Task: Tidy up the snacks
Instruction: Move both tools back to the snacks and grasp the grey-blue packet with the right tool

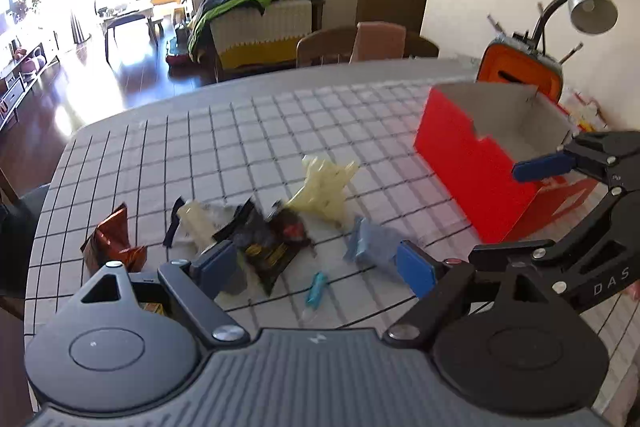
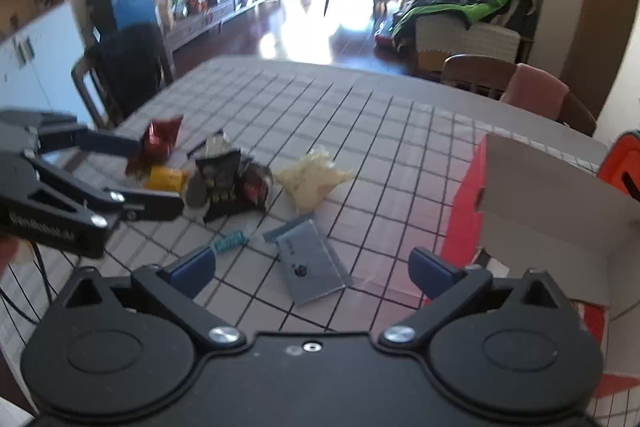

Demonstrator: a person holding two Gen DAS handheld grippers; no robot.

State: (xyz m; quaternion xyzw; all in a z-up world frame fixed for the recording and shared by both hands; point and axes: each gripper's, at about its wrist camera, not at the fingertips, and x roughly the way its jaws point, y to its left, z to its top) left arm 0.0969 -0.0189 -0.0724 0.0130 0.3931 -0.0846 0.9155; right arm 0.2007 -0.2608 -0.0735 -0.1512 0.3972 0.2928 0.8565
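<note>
Spread jaws of left gripper (image 1: 316,265) straddle teal candy (image 1: 316,290).

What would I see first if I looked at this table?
The big red box, open on top, at the table's right side. Then the snack pile: a black packet in the middle, a pale yellow bag beside it. Both grippers, left and right, are open and hold nothing.

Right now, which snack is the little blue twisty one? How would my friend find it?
Start at the red box on the checked table. Left of it lies a flat grey packet; the candy sits just left of that. It is the only tiny teal one with twisted ends.
</note>
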